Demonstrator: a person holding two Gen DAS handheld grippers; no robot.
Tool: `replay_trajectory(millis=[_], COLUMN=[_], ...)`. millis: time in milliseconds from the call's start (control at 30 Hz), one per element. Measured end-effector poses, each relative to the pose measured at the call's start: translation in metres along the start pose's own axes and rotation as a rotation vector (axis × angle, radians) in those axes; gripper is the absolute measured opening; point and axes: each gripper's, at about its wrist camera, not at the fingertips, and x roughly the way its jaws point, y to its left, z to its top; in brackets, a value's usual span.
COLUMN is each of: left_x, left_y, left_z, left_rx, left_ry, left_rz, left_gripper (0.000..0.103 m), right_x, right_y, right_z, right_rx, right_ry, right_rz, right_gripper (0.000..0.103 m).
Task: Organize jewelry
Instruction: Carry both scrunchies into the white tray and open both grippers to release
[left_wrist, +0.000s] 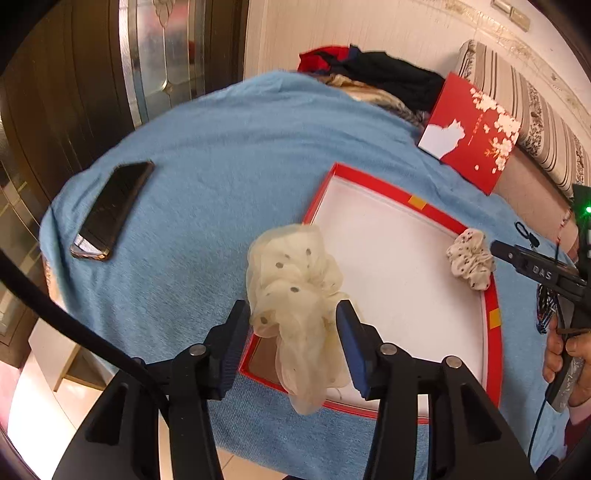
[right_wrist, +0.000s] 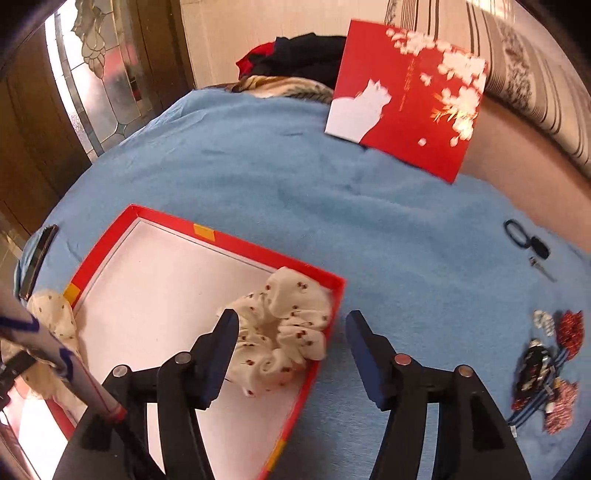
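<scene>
A shallow red box (left_wrist: 417, 201) with a white floor lies on a blue cloth (left_wrist: 240, 147). A cream sheer scrunchie with dark dots (left_wrist: 291, 273) drapes over the box's near left rim. It sits between the fingers of my left gripper (left_wrist: 293, 306), which is open and not squeezing it. A white scrunchie with small red cherries (right_wrist: 284, 332) lies in the box's right corner (right_wrist: 236, 242). My right gripper (right_wrist: 292, 314) stands open above it, its left finger beside the scrunchie and its right finger over the cloth. The cream scrunchie (right_wrist: 51, 314) also shows at the left.
A black phone (left_wrist: 110, 210) lies at the left on the cloth. A red lid with white blossoms (right_wrist: 406, 96) leans at the back right, with dark clothes (left_wrist: 369, 70) behind it. A black hair tie (right_wrist: 517, 230) and a heap of hair accessories (right_wrist: 550, 369) lie to the right.
</scene>
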Motion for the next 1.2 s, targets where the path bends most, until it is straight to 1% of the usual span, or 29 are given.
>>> replay_trajectory(millis=[100, 167, 267, 367, 467, 567, 600, 633, 700, 733, 867, 1033, 1133, 1200], left_x=[-0.018, -0.026, -0.038, -0.049, -0.059, -0.067, -0.068, -0.069, -0.069, -0.068, -0.064, -0.049, -0.042, -0.032], left_y=[-0.01, -0.019, -0.041, -0.074, -0.107, -0.139, -0.15, -0.161, -0.186, -0.198, -0.236, -0.286, -0.309, -0.326], left_z=[-0.001, -0.002, -0.006, -0.013, -0.019, -0.024, -0.026, -0.028, -0.034, -0.037, -0.052, -0.07, -0.074, -0.074], left_rx=[0.028, 0.049, 0.089, 0.142, 0.189, 0.225, 0.239, 0.252, 0.282, 0.296, 0.323, 0.38, 0.42, 0.436], left_ry=[-0.043, -0.059, -0.07, -0.066, -0.066, -0.066, -0.068, -0.071, -0.063, -0.054, -0.012, 0.055, 0.059, 0.077], left_rz=[0.018, 0.03, 0.033, -0.01, -0.05, -0.095, -0.108, -0.114, -0.124, -0.137, -0.184, -0.231, -0.249, -0.272], left_gripper=[0.052, 0.055, 0.056, 0.058, 0.058, 0.06, 0.064, 0.066, 0.067, 0.067, 0.067, 0.067, 0.067, 0.067], right_x=[-0.026, -0.05, -0.075, -0.094, -0.105, -0.129, -0.135, -0.146, -0.156, -0.16, -0.165, -0.168, -0.166, -0.165], right_y=[-0.013, -0.029, -0.048, -0.077, -0.105, -0.146, -0.155, -0.175, -0.2, -0.219, -0.267, -0.294, -0.306, -0.31], right_z=[-0.007, -0.022, -0.044, -0.075, -0.096, -0.114, -0.117, -0.126, -0.139, -0.151, -0.188, -0.219, -0.226, -0.227], right_rx=[0.021, 0.037, 0.065, 0.115, 0.161, 0.19, 0.198, 0.224, 0.269, 0.307, 0.415, 0.482, 0.503, 0.512], right_ry=[-0.037, -0.06, -0.08, -0.079, -0.06, -0.063, -0.067, -0.077, -0.083, -0.077, -0.052, -0.057, -0.076, -0.087], right_rz=[0.013, 0.016, -0.001, -0.035, -0.055, -0.118, -0.135, -0.164, -0.193, -0.216, -0.255, -0.25, -0.236, -0.229], right_gripper=[0.065, 0.067, 0.069, 0.069, 0.069, 0.069, 0.069, 0.069, 0.069, 0.069, 0.069, 0.069, 0.069, 0.069])
